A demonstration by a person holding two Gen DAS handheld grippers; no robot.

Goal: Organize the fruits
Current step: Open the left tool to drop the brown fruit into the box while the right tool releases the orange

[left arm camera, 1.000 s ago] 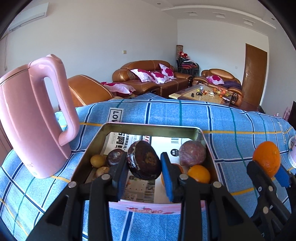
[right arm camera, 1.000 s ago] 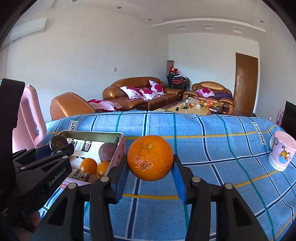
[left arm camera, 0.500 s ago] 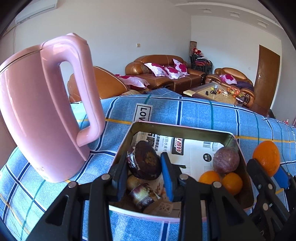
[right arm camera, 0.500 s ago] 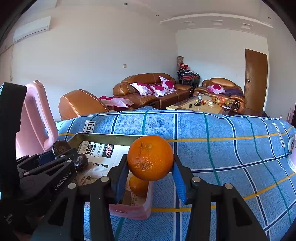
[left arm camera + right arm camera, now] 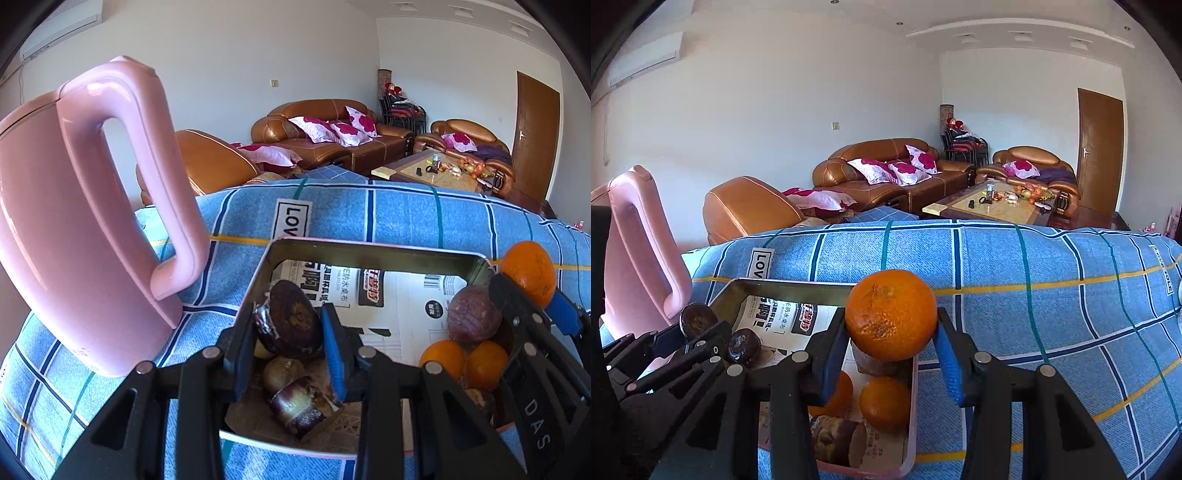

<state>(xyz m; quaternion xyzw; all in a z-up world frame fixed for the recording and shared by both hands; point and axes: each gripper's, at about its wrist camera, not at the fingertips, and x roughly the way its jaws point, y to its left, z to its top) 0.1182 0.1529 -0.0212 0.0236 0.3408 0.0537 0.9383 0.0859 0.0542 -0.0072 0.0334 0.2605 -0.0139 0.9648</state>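
A dark purple passion fruit (image 5: 290, 325) is clamped in the jaws of the left gripper (image 5: 288, 349) above the left end of the metal tray (image 5: 373, 251). An orange (image 5: 891, 314) is gripped in the jaws of the right gripper (image 5: 891, 350) over the tray's right end. The paper-lined tray holds two small oranges (image 5: 463, 360), a reddish passion fruit (image 5: 472, 315) and cut pieces, and sits on the blue checked cloth (image 5: 1034, 288) of the worktop beside a pink kettle (image 5: 74, 229).
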